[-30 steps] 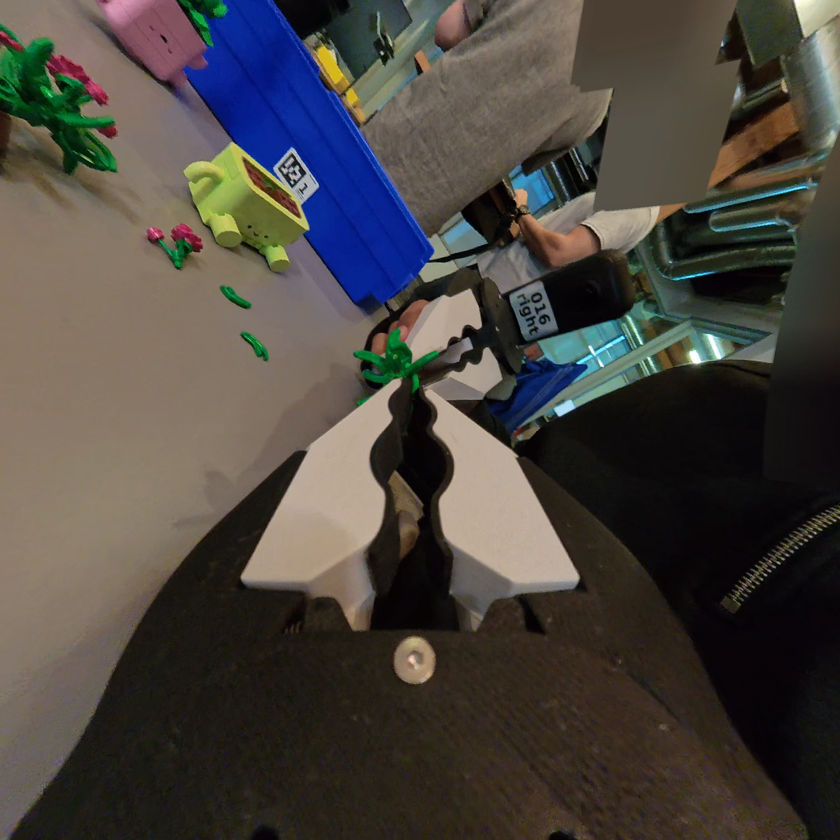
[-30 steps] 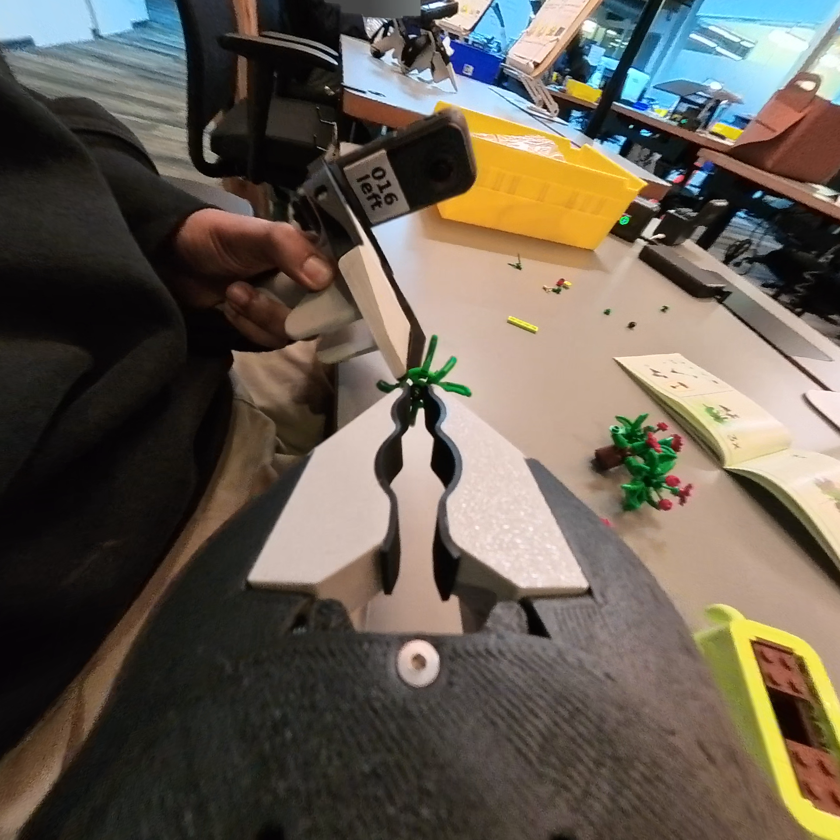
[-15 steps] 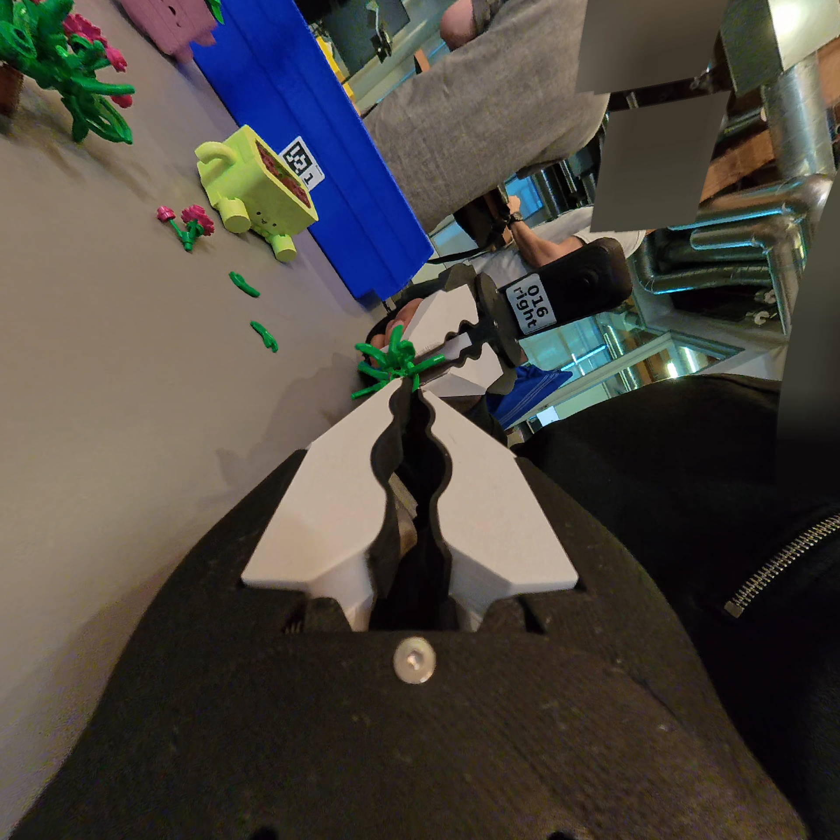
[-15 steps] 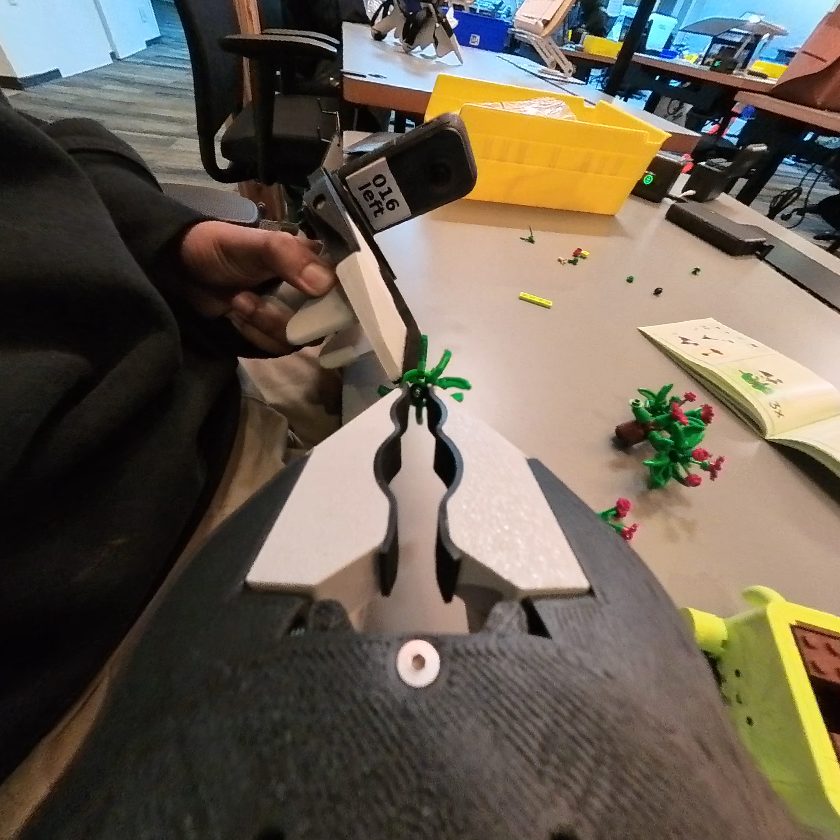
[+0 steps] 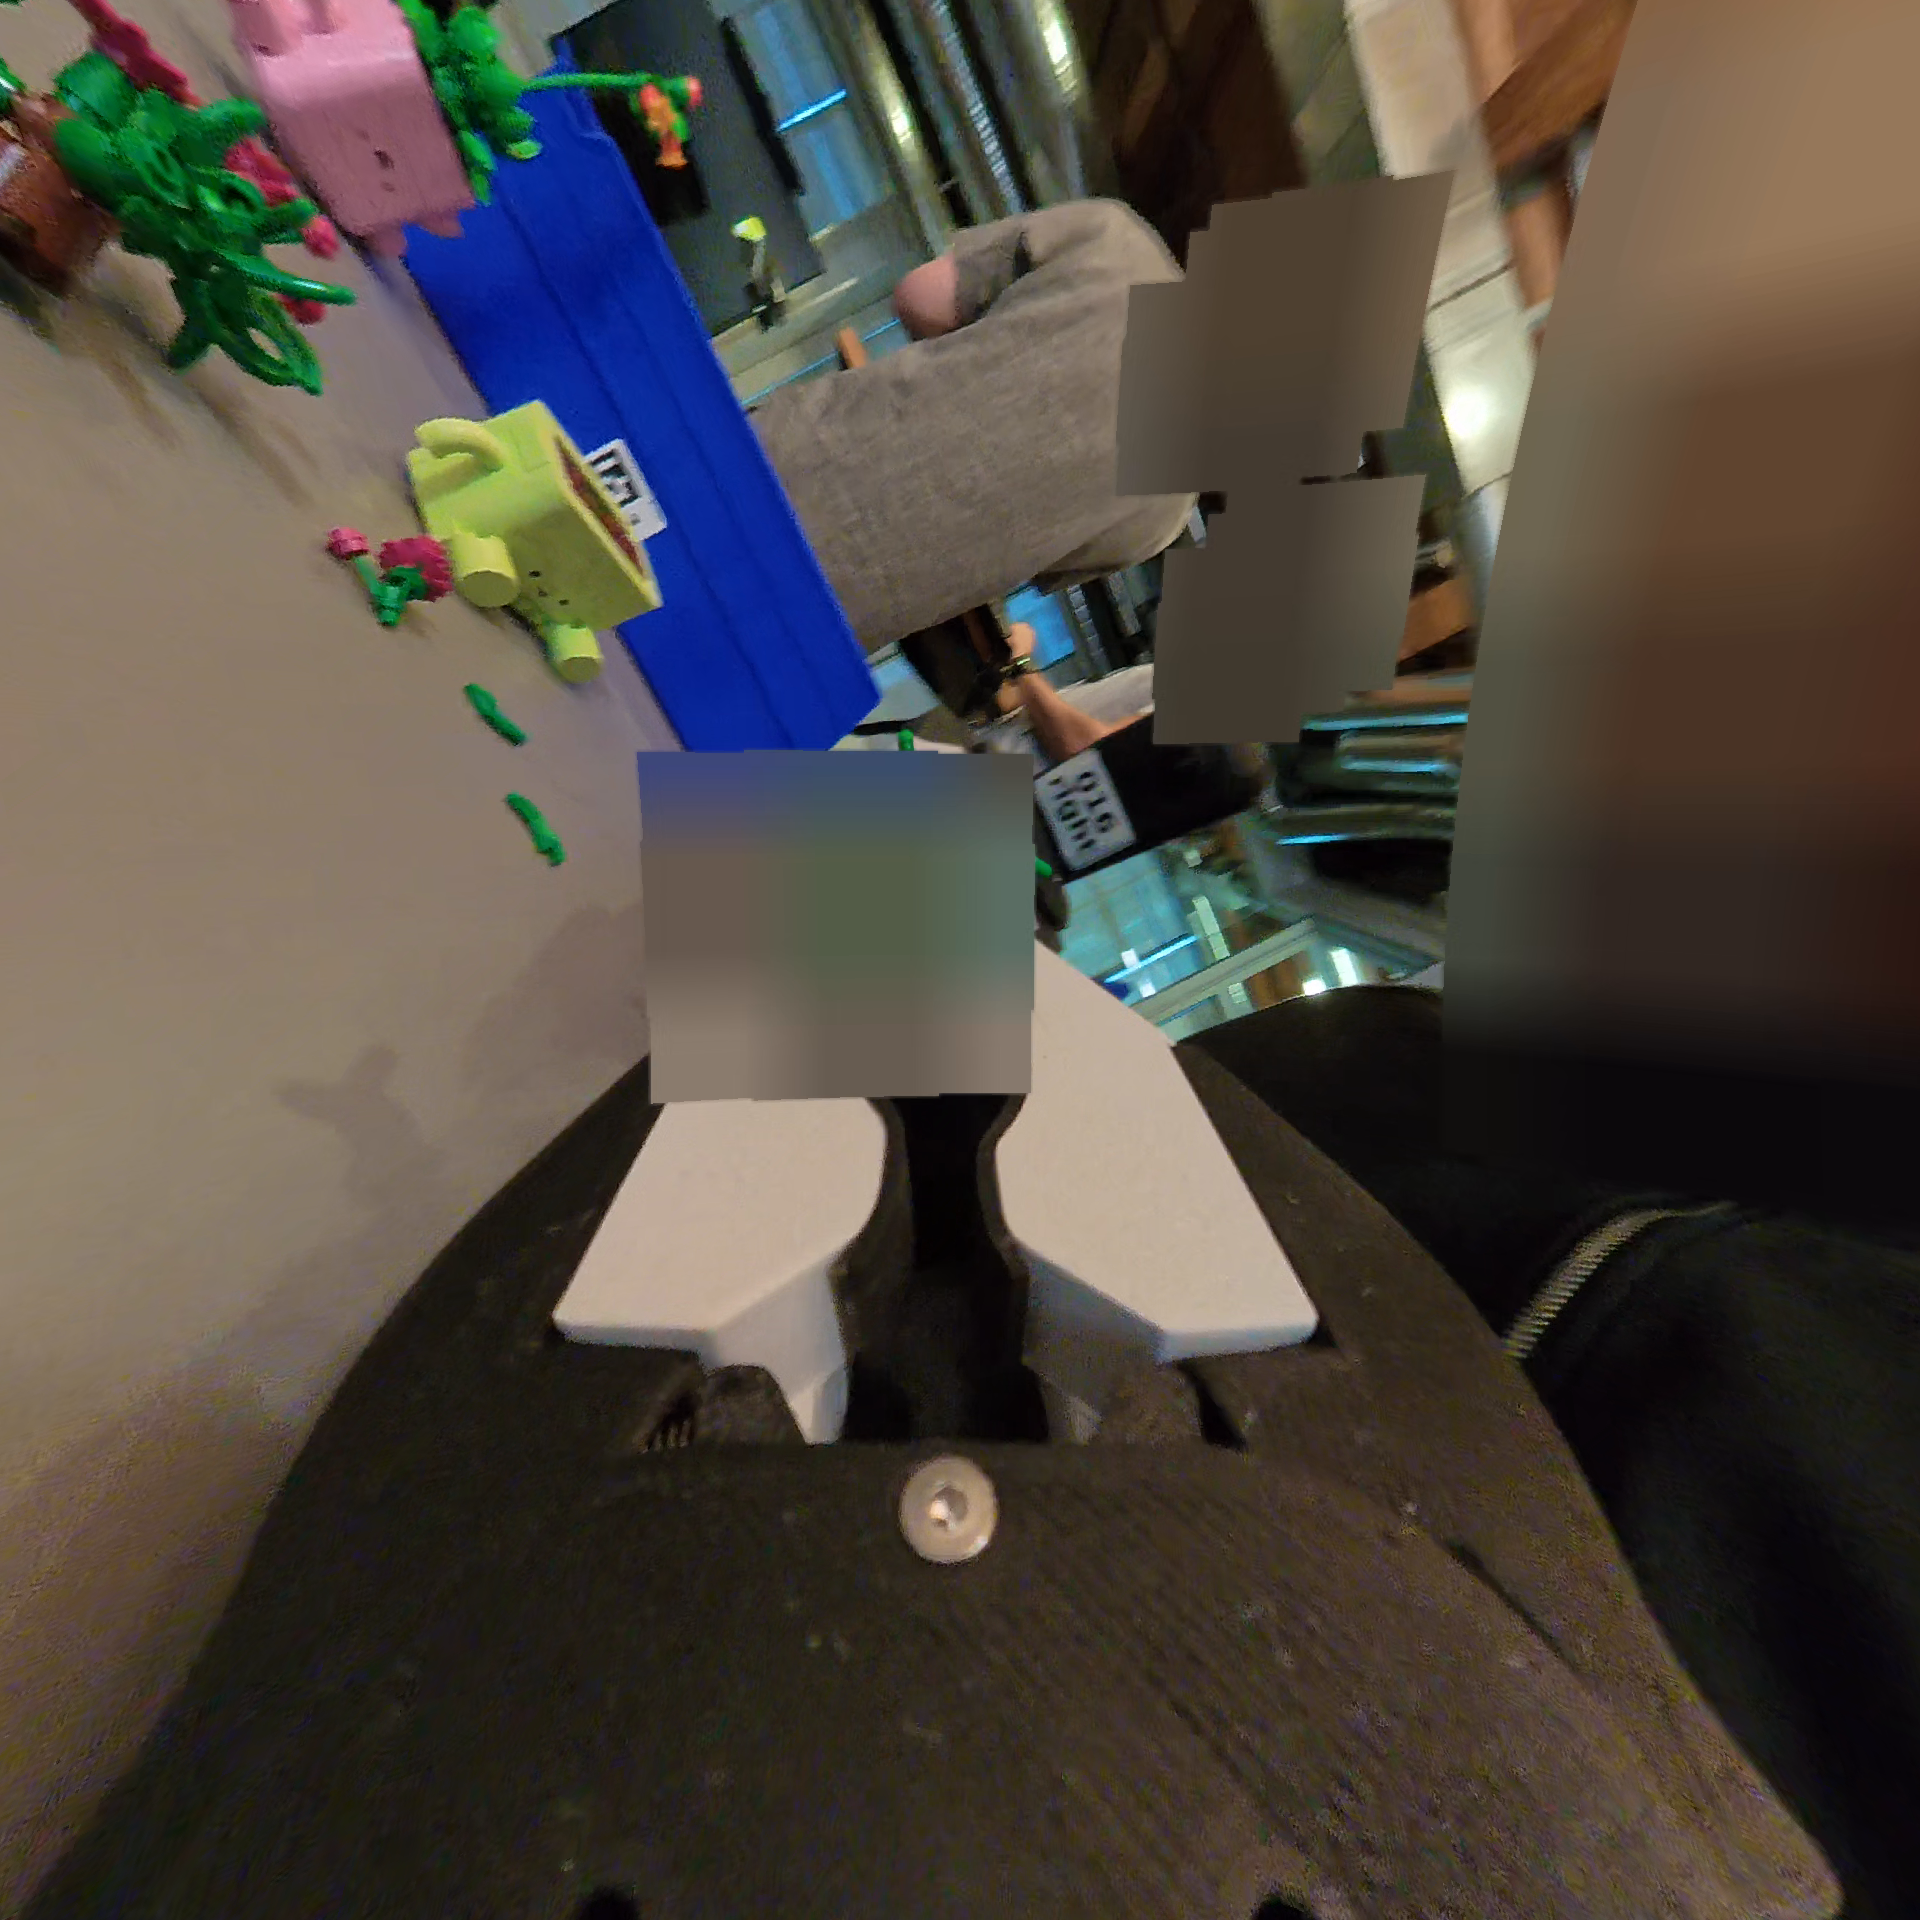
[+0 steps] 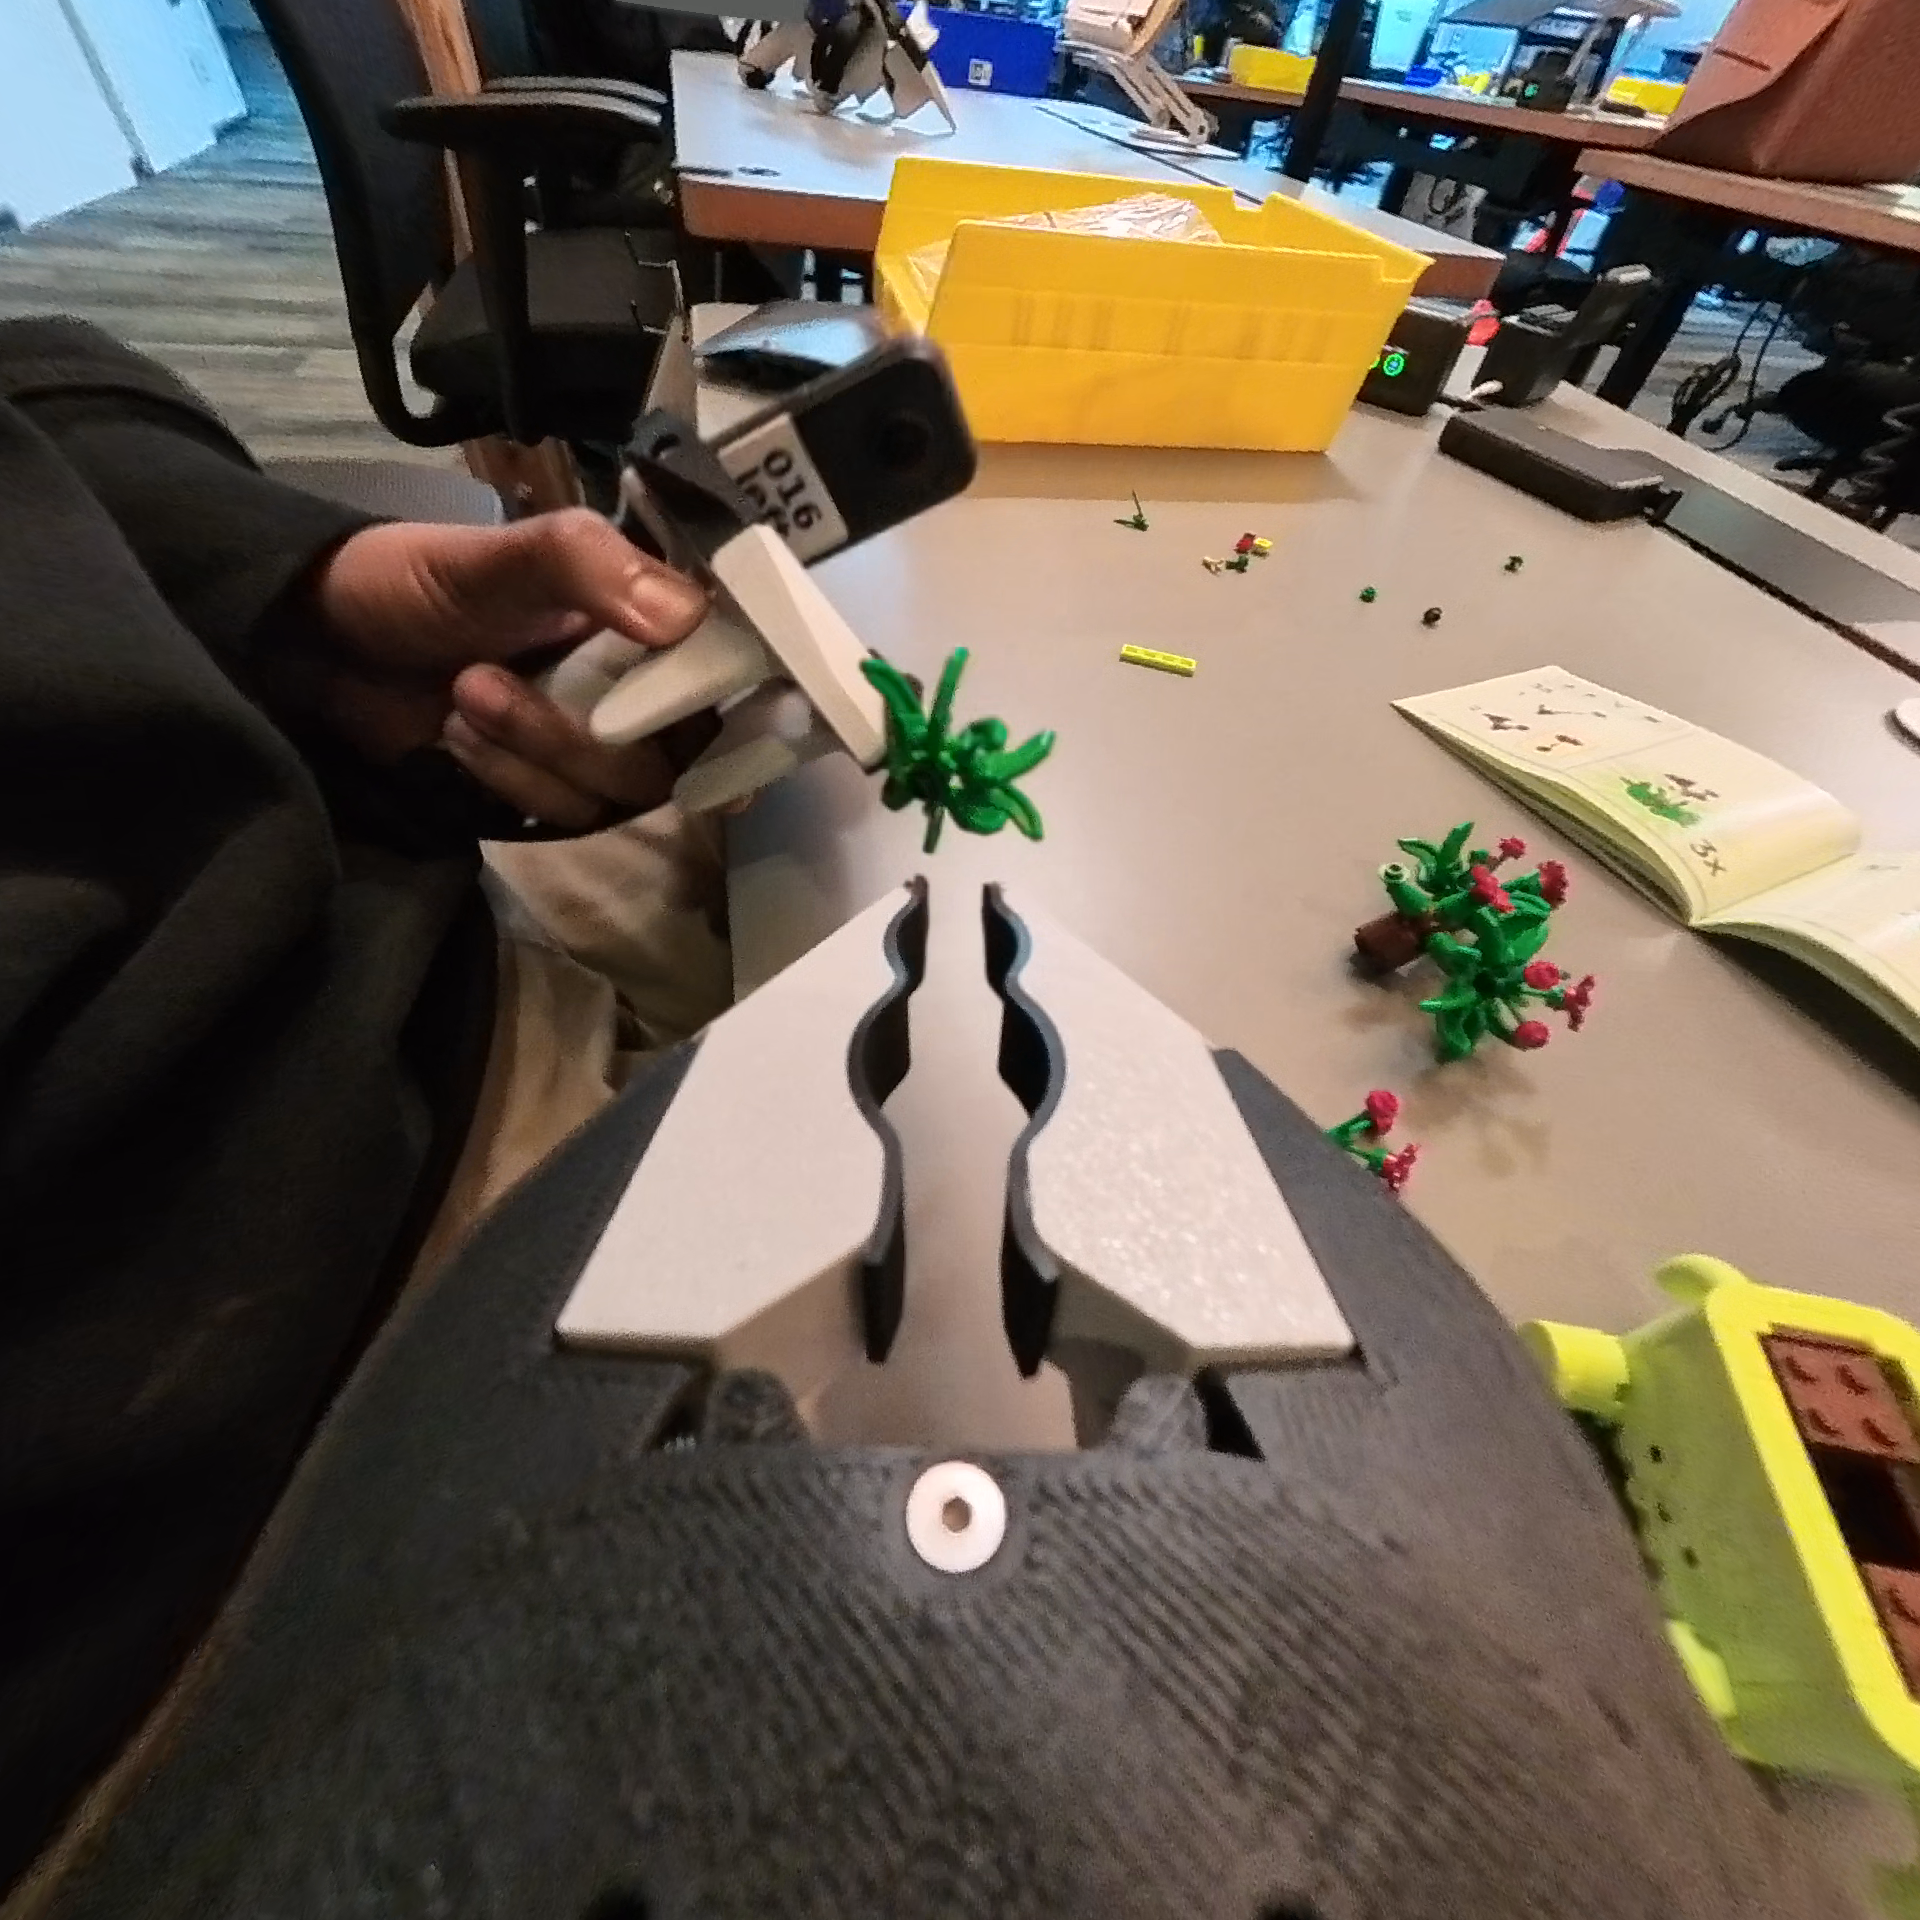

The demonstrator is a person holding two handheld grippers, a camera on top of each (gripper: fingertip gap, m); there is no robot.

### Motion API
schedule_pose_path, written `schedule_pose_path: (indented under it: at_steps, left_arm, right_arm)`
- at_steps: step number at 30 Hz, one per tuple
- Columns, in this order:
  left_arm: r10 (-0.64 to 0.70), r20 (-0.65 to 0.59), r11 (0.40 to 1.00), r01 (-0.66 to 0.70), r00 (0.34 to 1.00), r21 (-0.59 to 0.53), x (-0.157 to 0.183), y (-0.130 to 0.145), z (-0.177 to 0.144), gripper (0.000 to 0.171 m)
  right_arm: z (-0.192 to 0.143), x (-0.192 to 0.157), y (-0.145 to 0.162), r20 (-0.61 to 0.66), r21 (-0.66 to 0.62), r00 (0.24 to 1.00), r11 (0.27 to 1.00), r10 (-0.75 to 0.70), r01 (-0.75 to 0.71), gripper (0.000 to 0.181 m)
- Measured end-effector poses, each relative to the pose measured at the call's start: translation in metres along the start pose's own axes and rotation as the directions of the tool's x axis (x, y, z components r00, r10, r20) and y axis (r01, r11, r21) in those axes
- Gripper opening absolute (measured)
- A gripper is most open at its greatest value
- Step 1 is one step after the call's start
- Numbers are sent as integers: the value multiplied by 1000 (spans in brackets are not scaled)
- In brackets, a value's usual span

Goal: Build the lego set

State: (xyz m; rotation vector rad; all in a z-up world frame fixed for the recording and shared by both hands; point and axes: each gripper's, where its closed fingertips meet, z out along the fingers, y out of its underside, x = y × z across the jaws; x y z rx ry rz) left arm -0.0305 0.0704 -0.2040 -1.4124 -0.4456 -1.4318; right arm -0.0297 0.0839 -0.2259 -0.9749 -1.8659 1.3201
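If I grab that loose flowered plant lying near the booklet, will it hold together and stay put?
The flowered plant lies on its side on the table, resting on thin curved leaves, so it will probably rock or skid when nudged. Its small red blossoms sit on slender stems and look likely to pop off under a pinch. It seems light; the brown base looks like the firmest grip.

- My left wrist view looks along my left claw (image 5: 940,1174), rolled sideways, close above the desk (image 5: 208,935).
- My right wrist view sits upright, facing across the desk.
- Both share the lime pot (image 5: 540,530).
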Motion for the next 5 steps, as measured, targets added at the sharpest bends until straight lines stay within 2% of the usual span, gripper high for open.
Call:
schedule_pose_path:
  at_steps: [3,5]
  left_arm:
    - [-86,-154,993,96,984,62,18,-10,-2,0]
    - [-110,-226,990,128,968,66,28,-11,-1,0]
  right_arm:
    - [2,-3,-14,61,78,983,981,171,-176,13]
    - [3,-5,-30,147,172,940,928,309,-332,22]
